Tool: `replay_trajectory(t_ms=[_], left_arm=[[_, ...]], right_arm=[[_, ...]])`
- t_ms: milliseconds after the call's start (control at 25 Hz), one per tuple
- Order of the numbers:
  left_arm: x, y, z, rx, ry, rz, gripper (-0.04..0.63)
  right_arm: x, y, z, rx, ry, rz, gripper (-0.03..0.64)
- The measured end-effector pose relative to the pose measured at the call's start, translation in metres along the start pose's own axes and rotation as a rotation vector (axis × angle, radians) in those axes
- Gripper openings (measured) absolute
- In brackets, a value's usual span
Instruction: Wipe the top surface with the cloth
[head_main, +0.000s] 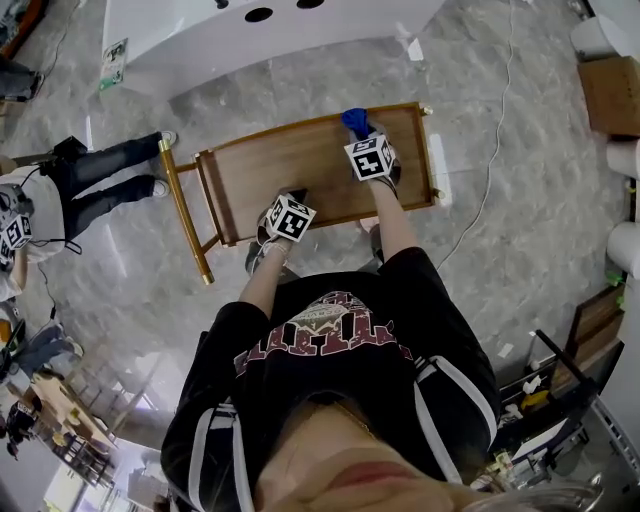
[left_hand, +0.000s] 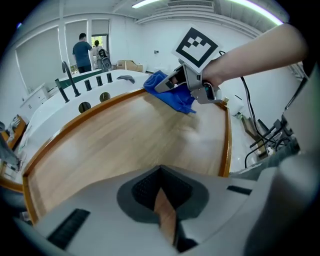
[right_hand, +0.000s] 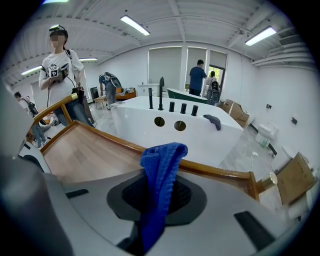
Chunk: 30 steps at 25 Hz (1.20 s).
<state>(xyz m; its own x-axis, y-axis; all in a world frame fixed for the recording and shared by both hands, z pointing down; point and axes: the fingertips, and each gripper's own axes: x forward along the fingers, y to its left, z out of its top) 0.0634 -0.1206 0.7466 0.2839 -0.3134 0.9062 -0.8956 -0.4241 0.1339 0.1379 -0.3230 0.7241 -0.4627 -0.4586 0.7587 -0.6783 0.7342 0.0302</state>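
R gripper (head_main: 358, 133) is clamped on the blue cloth (head_main: 353, 119), which sits over the far right corner of the wooden top (head_main: 290, 165), close to the far rim (right_hand: 215, 169). From the L gripper view the cloth (left_hand: 172, 97) hangs bunched under the jaws, low over the wood; can't tell if it's actually touching. L gripper (head_main: 293, 198) is at the near edge w/ jaws almost together on a thin wood-coloured strip (left_hand: 165, 220), prob. the near rim, so it looks to be steadying the cart. Most of the top looks unwiped, so I'd say early in the job. Risks: the cloth is pinched as a narrow wad (right_hand: 160, 165), not spread, so a low pass could put hard jaw tips on the wood and scuff it, or cover only a thin stripe per stroke. Dragging vs. friction could tug the wad out of the jaws. Starting so near the corner, a stroke could catch the raised rim. If the L grip slips, the cart may shift under the push.
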Motion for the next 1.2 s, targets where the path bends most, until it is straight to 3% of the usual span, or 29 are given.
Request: replay_trajectory(t_ms=[560, 1200], left_arm=[[0.004, -0.003, 0.003, -0.006, 0.015, -0.013, 0.046], [0.004, 0.002, 0.002, -0.027, 0.004, -0.024, 0.046]], right_arm=[[-0.010, -0.051, -0.019, 0.019, 0.009, -0.051, 0.055], [-0.023, -0.111, -0.037, 0.044, 0.052, -0.168, 0.055]])
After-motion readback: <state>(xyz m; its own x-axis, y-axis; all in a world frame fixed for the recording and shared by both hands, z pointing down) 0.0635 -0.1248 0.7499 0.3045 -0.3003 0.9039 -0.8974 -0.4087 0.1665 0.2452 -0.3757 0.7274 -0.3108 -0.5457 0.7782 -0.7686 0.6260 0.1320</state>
